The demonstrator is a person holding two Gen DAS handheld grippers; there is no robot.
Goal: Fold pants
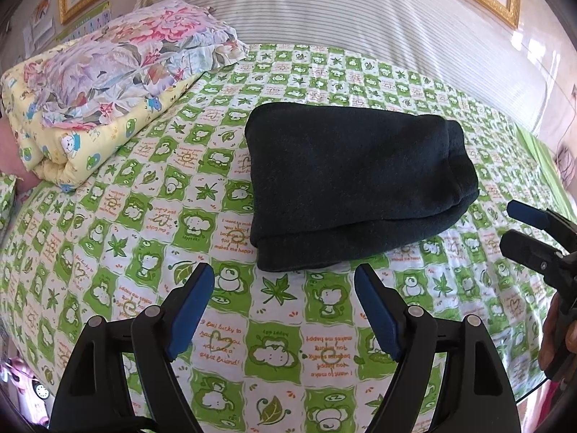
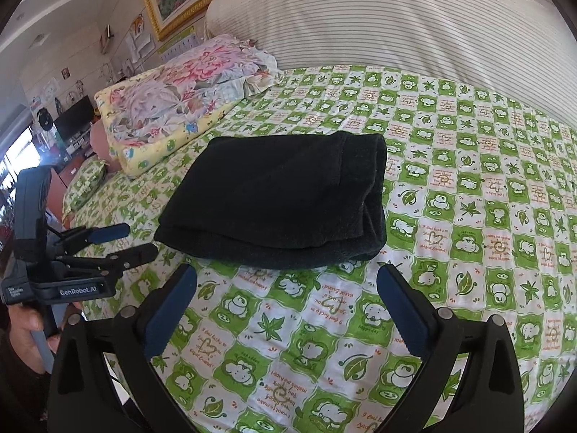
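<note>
Dark pants point(image 1: 346, 187), folded into thick rectangle, flat on patterned bedsheet point(image 1: 151, 216)

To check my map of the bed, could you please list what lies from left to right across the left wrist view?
Yellow cartoon quilt → floral pillow → folded dark pants → right gripper, jaws open.

Bedsheet point(image 1: 288, 361) bare around pants point(image 1: 346, 187); bedding point(image 1: 108, 83) apart.
</note>
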